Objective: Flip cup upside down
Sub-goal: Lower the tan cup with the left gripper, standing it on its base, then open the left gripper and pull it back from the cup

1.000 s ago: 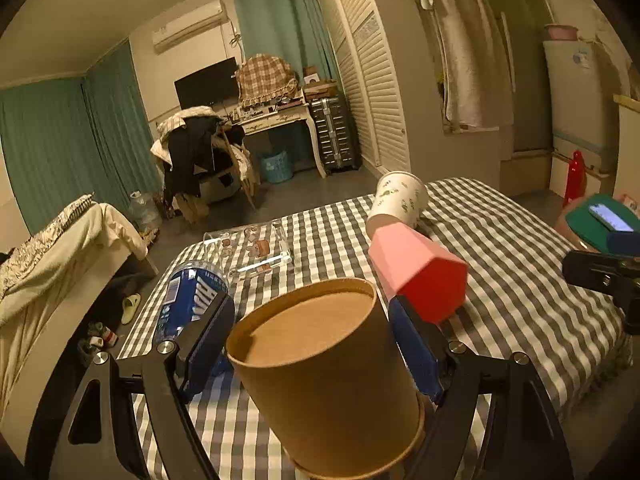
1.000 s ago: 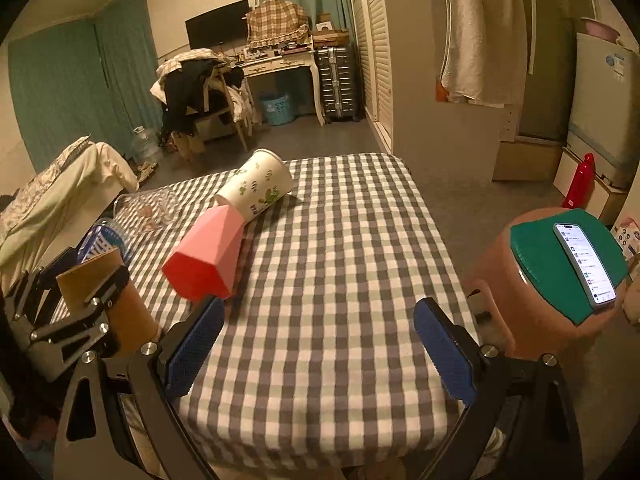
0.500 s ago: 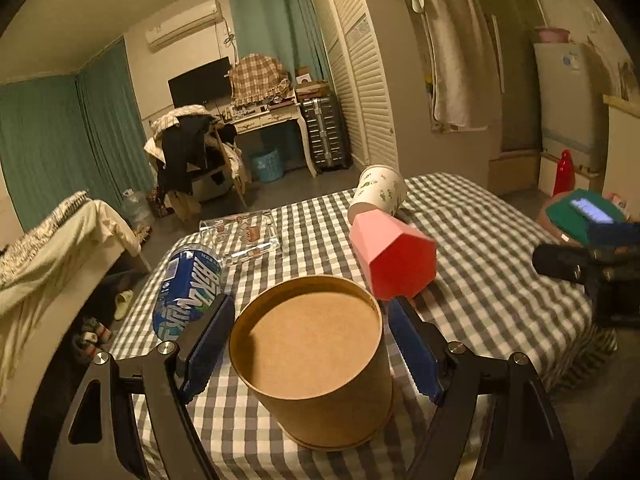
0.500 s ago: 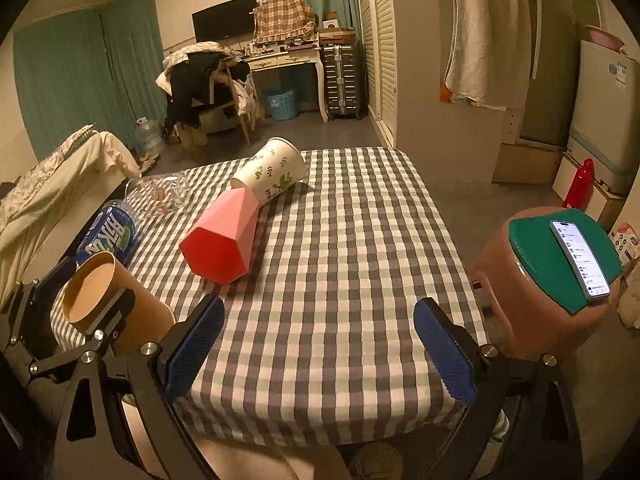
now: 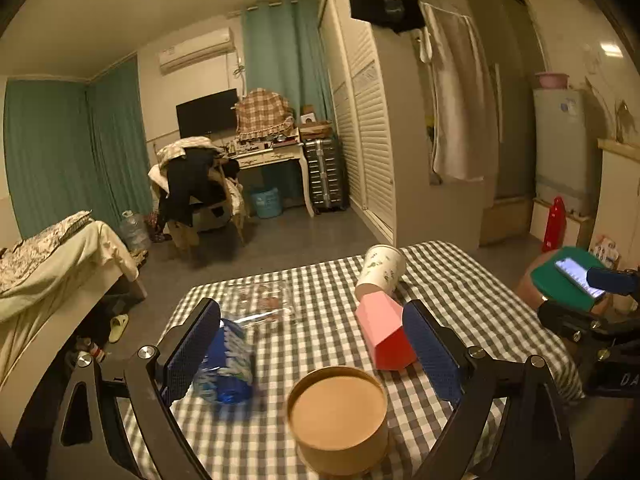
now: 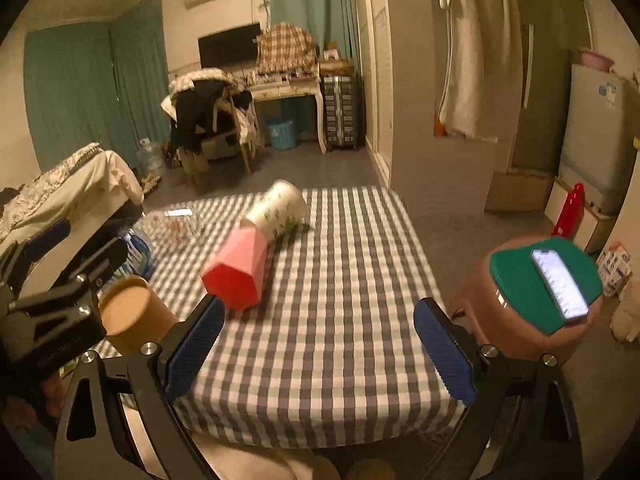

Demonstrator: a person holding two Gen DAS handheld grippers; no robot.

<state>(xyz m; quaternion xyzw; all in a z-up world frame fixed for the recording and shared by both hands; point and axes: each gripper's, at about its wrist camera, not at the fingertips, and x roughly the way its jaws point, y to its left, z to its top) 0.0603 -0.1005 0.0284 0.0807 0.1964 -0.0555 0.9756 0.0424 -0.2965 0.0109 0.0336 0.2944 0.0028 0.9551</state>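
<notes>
The cup looks like matt brown paper or card, smooth. A checked cloth covers the counter. The left hand-held gripper has black plastic-looking arms, shiny metal screws and blue, finely textured pads. The bottle is clear, glossy plastic.

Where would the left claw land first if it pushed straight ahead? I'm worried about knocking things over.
Probably on the brown paper cup, standing base-up between its open fingers. Beyond it lie the pink box and the blue-labelled bottle, though depth is unclear.
</notes>
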